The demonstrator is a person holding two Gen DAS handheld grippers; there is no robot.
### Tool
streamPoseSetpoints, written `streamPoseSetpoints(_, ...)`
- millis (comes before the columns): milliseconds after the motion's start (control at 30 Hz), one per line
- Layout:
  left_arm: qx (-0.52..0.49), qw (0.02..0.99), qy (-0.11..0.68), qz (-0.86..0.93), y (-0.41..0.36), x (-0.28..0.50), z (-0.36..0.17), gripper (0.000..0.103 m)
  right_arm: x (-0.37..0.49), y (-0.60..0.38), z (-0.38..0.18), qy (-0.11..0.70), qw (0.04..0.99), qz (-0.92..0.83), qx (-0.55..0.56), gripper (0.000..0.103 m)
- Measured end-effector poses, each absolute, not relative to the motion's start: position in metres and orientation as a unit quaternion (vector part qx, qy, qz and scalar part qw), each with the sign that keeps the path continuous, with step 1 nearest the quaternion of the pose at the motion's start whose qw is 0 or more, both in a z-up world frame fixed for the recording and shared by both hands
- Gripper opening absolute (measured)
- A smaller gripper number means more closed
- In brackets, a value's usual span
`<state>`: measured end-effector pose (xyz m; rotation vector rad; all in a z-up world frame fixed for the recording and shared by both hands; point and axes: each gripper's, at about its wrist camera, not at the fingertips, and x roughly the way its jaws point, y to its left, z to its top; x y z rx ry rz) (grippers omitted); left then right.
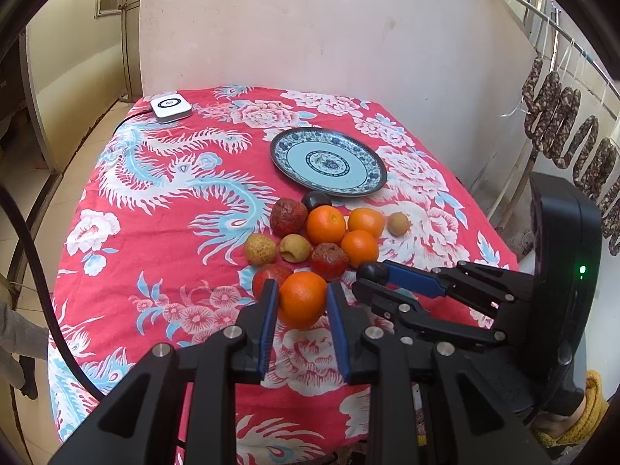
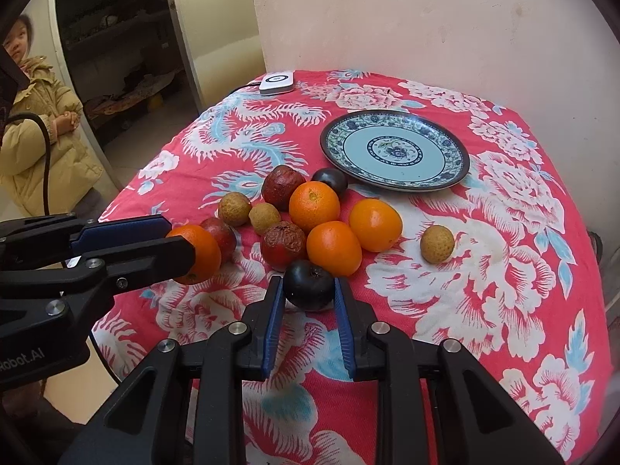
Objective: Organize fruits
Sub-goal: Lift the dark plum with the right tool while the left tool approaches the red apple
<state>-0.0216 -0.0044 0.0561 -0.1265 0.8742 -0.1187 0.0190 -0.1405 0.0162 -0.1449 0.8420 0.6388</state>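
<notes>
Two-handed pick at the start of sorting. Landmark: the round blue-and-white patterned ceramic plate (image 2: 395, 151), lying bare on the red floral tablecloth (image 2: 503, 271), with no fruit on it. All fruit sits in a loose cluster on the cloth on the near side of the plate.

Left gripper (image 1: 302, 300): its blue-padded fingers bracket the large round orange (image 1: 303, 298) at the cluster's near edge, farthest from the plate. The pads lie at or just off the orange's sides; whether they are pressing is not clear, so the grip cannot be confirmed. The orange appears to rest on the cloth.

Right gripper (image 2: 308, 290): its fingers stand either side of the dark, near-black round plum-like fruit (image 2: 308, 285), also at the near edge of the cluster; contact looks close but firm closure cannot be told.

Remaining fruit, between these two and the plate: three smaller oranges (image 2: 335, 246), two wrinkled dark-red fruits (image 2: 283, 244), several tan rough-skinned longan-like fruits (image 2: 437, 248), a smooth red fruit and a second dark one just beside the plate's rim.

Step judged in hand: grasping the first pieces. The next move likely calls for squeezing both fruits securely, lifting clear of their neighbours without nudging them, and carrying toward the plate.
</notes>
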Motion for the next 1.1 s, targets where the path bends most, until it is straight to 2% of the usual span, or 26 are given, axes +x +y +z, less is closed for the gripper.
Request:
streamPoseSetpoints(600, -0.088, 0.908, 0.404, -0.072, -0.001, -0.004, 0.082, 0.026, 0.026, -0.158, 0.068, 0.354, 0.882, 0.308, -0.045, 0.027)
streamPoseSetpoints(1100, -0.067, 0.927, 0.361, -0.074, -0.014, 0.01, 0.124, 0.026, 0.041, -0.175, 0.108, 0.32, 0.897, 0.303, -0.031, 0.027)
